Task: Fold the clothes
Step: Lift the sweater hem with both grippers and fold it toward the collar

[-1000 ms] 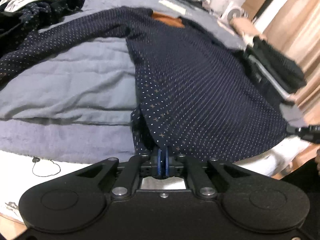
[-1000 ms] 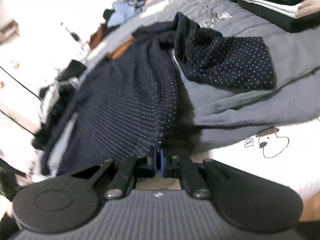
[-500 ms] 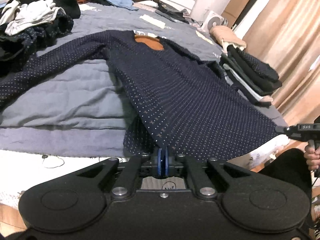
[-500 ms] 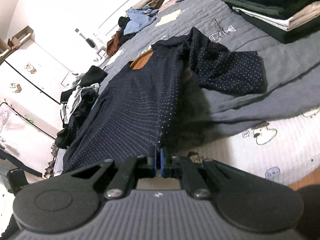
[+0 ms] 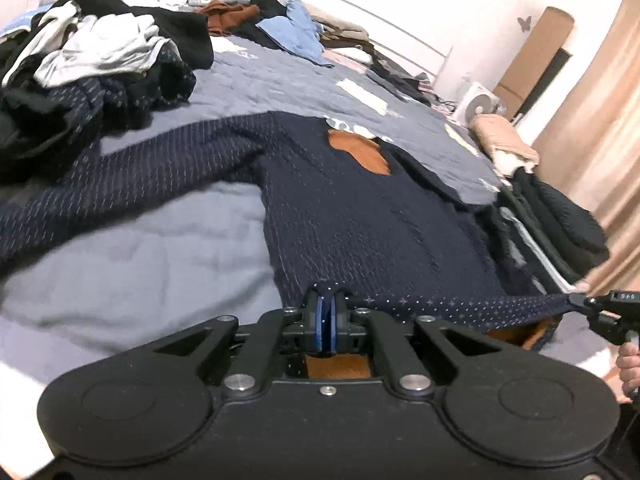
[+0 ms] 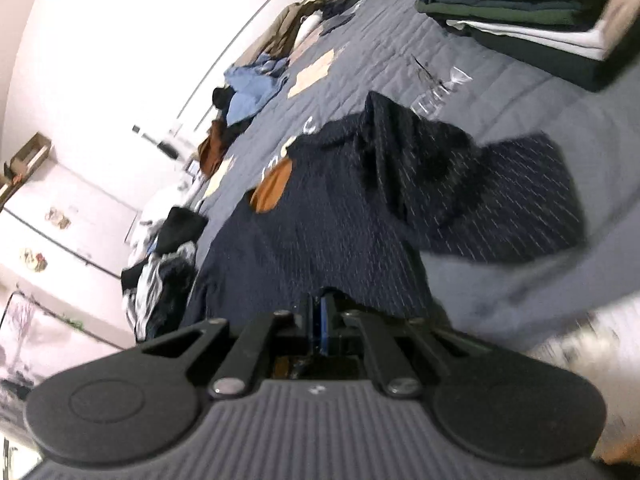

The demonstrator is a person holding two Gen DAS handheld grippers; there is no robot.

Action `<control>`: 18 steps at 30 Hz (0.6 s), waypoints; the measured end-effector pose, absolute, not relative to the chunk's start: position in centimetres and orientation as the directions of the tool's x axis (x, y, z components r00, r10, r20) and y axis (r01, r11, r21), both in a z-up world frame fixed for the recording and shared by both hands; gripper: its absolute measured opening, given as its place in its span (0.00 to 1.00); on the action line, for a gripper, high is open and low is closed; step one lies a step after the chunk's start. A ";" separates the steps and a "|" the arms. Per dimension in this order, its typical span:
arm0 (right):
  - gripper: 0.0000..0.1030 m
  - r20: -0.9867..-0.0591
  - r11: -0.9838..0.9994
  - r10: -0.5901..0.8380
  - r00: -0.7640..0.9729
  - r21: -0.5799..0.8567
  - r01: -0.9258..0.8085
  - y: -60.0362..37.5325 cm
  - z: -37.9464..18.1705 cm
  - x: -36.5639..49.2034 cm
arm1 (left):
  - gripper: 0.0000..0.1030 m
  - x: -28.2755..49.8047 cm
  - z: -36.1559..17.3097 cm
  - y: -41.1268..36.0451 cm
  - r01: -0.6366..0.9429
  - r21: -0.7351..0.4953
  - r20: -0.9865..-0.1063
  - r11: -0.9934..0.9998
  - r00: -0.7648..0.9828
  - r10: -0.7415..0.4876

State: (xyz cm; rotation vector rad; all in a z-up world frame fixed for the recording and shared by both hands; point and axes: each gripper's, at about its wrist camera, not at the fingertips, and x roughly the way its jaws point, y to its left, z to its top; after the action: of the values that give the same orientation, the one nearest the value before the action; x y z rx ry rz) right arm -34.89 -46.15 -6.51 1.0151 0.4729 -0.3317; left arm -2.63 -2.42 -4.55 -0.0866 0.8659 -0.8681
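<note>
Left wrist view puts the navy dotted sweater point(image 5: 360, 216) spread face-up across the grey quilt point(image 5: 132, 264) on the bed, its brown collar lining point(image 5: 360, 152) pointing away from me and one sleeve point(image 5: 132, 184) running out to the left. My left gripper point(image 5: 327, 322) has its blue pads pressed together on the near hem, at the left corner. That hem is pulled into a taut line running right to my right gripper point(image 5: 576, 302), which pinches the other corner; part of a hand point(image 5: 630, 364) shows below it. In the right wrist view my right gripper point(image 6: 320, 320) likewise sits with its jaws clamped narrow on the sweater's point(image 6: 320, 232) edge, though the frame is blurred. The other sleeve point(image 6: 500, 200) lies crumpled and doubled over to the right of the body. Beyond it a stack of folded clothes point(image 6: 520, 20) rests on the quilt. A heap of unfolded laundry point(image 5: 92, 64) lies at the far left, well apart from the sweater's body.
</note>
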 end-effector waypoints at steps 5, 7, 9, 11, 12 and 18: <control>0.03 -0.551 0.481 -0.088 0.830 0.706 0.520 -49.6 -7.6 -29.8 | 0.04 1.5 -4.7 -5.8 0.641 -0.365 -0.636 0.675 0.357 -0.684; 0.03 -0.560 0.480 -0.097 0.823 0.698 0.532 -50.8 -8.0 -28.1 | 0.04 3.1 -4.6 -7.2 0.646 -0.352 -0.636 0.677 0.366 -0.680; 0.03 -0.564 0.486 -0.109 0.819 0.688 0.539 -52.0 -8.2 -26.3 | 0.04 4.6 -4.5 -8.5 0.651 -0.339 -0.636 0.680 0.374 -0.675; 0.03 -0.569 0.496 -0.117 0.814 0.676 0.545 -53.1 -8.4 -24.4 | 0.04 6.2 -4.5 -9.9 0.655 -0.325 -0.635 0.682 0.383 -0.671; 0.03 -0.573 0.501 -0.121 0.811 0.670 0.548 -53.7 -8.5 -23.5 | 0.04 6.9 -4.4 -10.5 0.658 -0.320 -0.635 0.682 0.385 -0.670; 0.03 -0.592 0.541 -0.148 0.792 0.621 0.566 -56.5 -9.0 -18.2 | 0.04 10.8 -5.1 -14.0 0.663 -0.300 -0.637 0.686 0.396 -0.661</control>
State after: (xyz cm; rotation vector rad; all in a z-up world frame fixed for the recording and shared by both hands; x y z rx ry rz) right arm -18.16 -56.51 -9.02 0.9067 0.5135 -0.4473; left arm 10.84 -14.04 -5.14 0.0029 0.8065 -0.8393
